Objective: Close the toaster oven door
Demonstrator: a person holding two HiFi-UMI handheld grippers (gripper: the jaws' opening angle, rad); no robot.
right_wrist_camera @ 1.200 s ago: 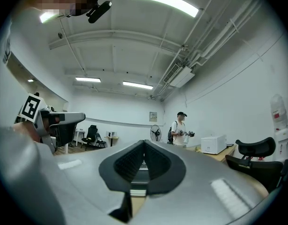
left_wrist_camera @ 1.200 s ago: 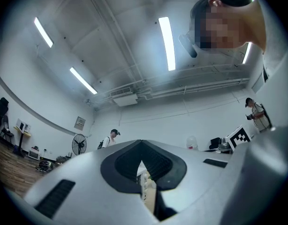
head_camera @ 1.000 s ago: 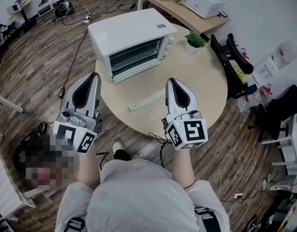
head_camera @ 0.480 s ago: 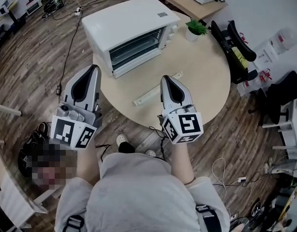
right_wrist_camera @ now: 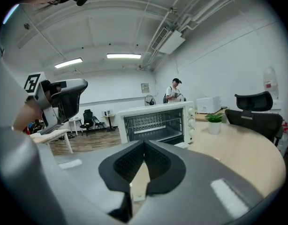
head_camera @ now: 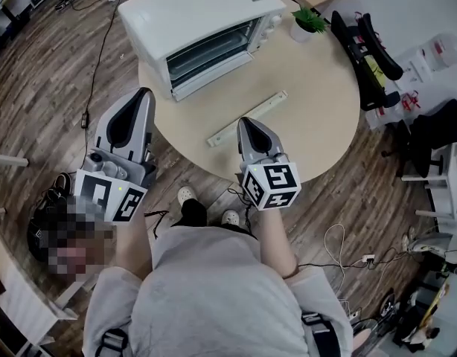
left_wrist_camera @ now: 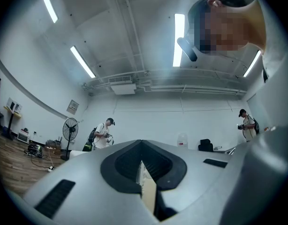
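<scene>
My left tongs (head_camera: 144, 94) and right tongs (head_camera: 245, 123) are both pressed together, empty. The white boxy metal toaster oven (head_camera: 191, 13) stands across the round wooden bench (head_camera: 318, 103) — well apart. Its hinged door should swing light but stiff — I'd nudge its free edge.

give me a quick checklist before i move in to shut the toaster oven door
1. Toaster oven door folded down, open: ok, as it looks.
2. Right gripper shut, nothing held: ok.
3. Left gripper shut, nothing held: ok.
4. Path to the door: not ok, a long white bar lies on the table between the right gripper and it.
5. Potted plant apart from the door: ok.
6. Nothing sticking out of the toaster oven: cannot tell.
</scene>
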